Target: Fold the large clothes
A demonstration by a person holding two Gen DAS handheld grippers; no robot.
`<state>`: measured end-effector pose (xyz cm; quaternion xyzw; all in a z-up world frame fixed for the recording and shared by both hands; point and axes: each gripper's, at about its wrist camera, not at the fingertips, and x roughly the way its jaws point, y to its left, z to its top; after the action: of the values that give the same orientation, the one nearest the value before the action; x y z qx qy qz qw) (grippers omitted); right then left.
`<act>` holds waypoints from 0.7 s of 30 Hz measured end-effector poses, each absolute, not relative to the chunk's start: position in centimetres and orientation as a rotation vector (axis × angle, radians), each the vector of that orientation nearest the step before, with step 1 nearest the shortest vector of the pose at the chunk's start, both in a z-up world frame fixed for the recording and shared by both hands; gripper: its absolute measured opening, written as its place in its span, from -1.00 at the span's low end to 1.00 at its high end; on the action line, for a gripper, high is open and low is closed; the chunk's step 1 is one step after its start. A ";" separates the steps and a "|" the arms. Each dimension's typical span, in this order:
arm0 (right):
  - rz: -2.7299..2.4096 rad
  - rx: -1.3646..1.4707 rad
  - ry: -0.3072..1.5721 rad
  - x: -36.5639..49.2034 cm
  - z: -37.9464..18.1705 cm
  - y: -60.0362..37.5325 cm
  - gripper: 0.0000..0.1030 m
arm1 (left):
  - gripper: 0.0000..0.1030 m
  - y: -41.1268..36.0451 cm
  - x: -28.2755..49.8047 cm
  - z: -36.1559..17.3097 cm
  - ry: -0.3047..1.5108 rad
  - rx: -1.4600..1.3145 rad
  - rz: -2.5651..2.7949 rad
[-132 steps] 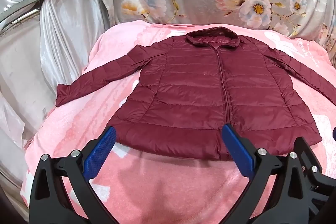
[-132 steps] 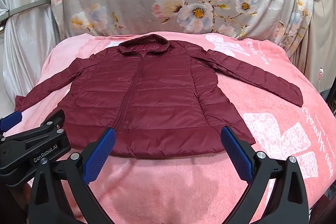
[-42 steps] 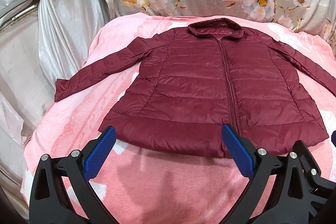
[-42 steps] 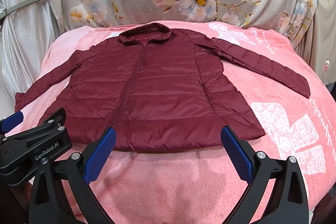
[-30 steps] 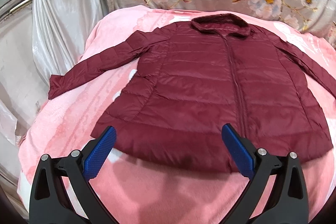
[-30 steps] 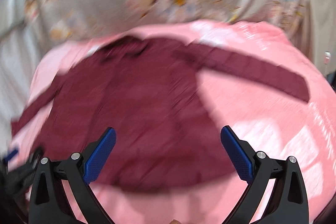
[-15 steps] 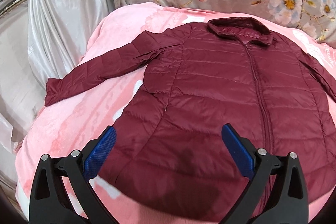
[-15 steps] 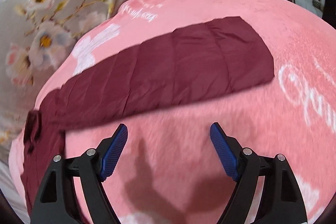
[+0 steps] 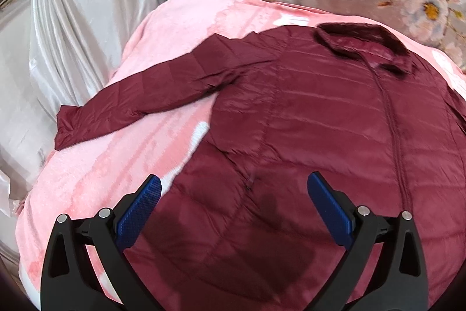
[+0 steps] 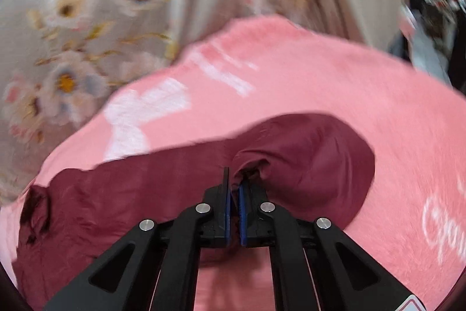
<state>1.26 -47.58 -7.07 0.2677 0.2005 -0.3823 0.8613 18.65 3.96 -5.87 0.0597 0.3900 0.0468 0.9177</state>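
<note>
The dark red jacket (image 9: 305,130) lay flat and zipped on the pink blanket (image 9: 96,174), spread out so it could be folded. The right gripper (image 10: 234,194) had its fingers clenched on the jacket's right sleeve (image 10: 305,162) near the cuff, likely to fold it in over the body. A second before, those fingers were wide apart. The left gripper (image 9: 233,201) hung released over the jacket's side, and had slid closer to the left sleeve (image 9: 139,104) at ten o'clock.
</note>
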 end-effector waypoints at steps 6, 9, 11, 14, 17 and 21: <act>-0.452 0.312 0.408 11.6 -1.3 -35.7 -0.92 | 0.91 5.6 19.5 -6.0 0.807 0.106 0.144; -0.278 0.237 0.451 16.4 -1.0 -29.2 -0.92 | 0.91 6.8 19.6 -6.3 0.816 0.100 0.165; -0.189 0.192 0.487 19.0 -1.5 -25.2 -0.92 | 0.91 7.8 19.6 -6.6 0.824 0.092 0.174; -0.075 0.131 0.556 21.9 -3.4 -19.4 -0.91 | 0.91 9.1 19.7 -7.0 0.836 0.083 0.184; 0.030 0.105 0.643 23.9 -6.3 -14.6 -0.84 | 0.90 10.1 20.0 -7.4 0.851 0.065 0.181; 0.104 0.030 0.738 25.1 -10.2 -9.2 -0.67 | 0.90 11.4 20.4 -7.6 0.870 0.019 0.151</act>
<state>25.14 -9.20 -10.23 0.0147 0.3607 0.0510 0.9312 20.43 11.42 -7.56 0.0093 0.4211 0.0733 0.9040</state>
